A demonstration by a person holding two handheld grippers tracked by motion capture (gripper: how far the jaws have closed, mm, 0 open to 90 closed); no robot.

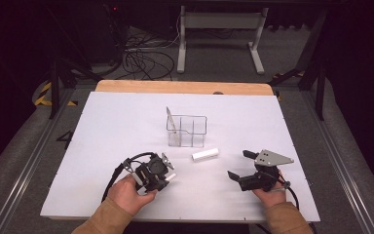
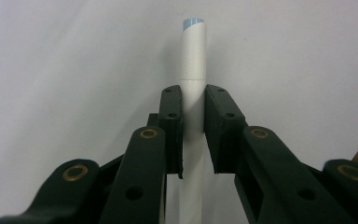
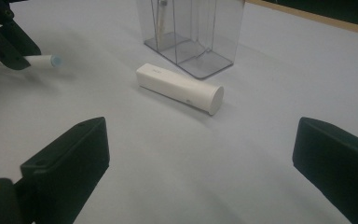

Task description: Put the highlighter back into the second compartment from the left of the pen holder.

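My left gripper (image 1: 168,176) is shut on a slim white stick with a pale blue tip (image 2: 194,51), which pokes out beyond the jaws above the white table. In the right gripper view the same stick (image 3: 42,61) juts from the left gripper (image 3: 9,44) at the far left. A short white cylinder (image 1: 205,154) lies on its side between the two hands, in front of a clear compartment box (image 1: 187,130). My right gripper (image 1: 238,164) stands open and holds nothing; it faces the cylinder (image 3: 179,87) from a short way off.
A thin pale stick (image 1: 171,122) leans in the left compartment of the clear box (image 3: 191,32). The white sheet (image 1: 126,122) covers the table, with a wooden edge (image 1: 175,87) at the far side. Cables (image 1: 146,61) and a white stand (image 1: 219,34) lie on the floor beyond.
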